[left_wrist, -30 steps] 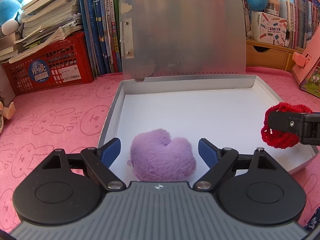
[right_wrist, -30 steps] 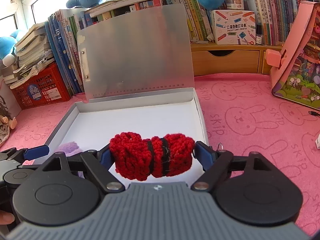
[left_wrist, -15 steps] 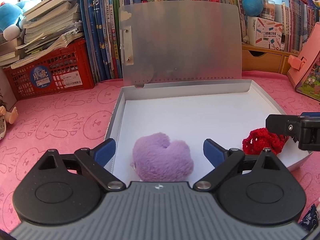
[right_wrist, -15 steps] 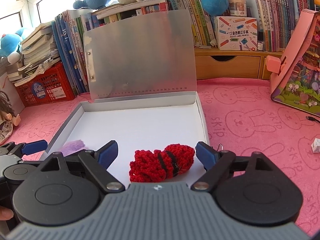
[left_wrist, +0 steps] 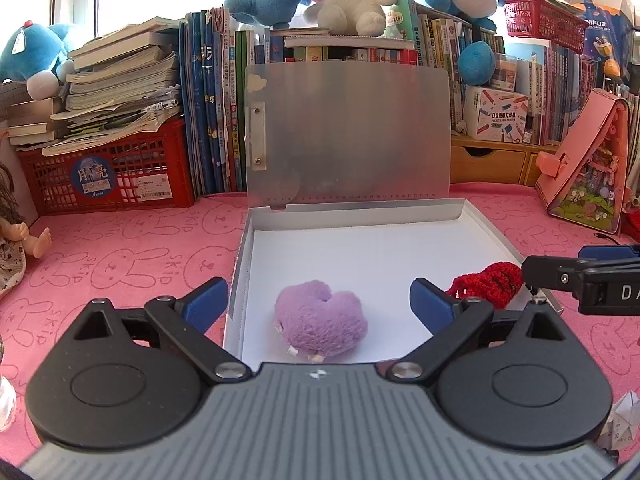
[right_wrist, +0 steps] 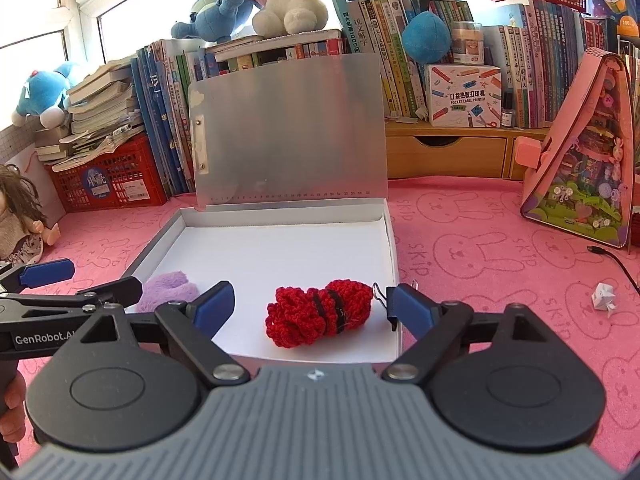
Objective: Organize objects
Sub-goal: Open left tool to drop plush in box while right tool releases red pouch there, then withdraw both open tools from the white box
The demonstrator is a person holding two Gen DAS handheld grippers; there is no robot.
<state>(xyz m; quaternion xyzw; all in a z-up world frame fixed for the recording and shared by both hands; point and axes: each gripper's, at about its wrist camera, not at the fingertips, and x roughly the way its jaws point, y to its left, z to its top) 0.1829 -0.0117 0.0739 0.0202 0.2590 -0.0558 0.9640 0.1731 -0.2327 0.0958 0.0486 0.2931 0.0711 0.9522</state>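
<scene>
Left gripper spread, empty, above purple plush heart lying near front-left of open white box. Red crochet piece rests front-right inside box; right gripper spread wide around it, not touching.

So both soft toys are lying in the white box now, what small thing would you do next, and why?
Probably back both tools away. The purple plush heart and red knitted piece already lie in the box, the left tool and right tool are open and empty, and the lid stands upright, ready for closing.
</scene>
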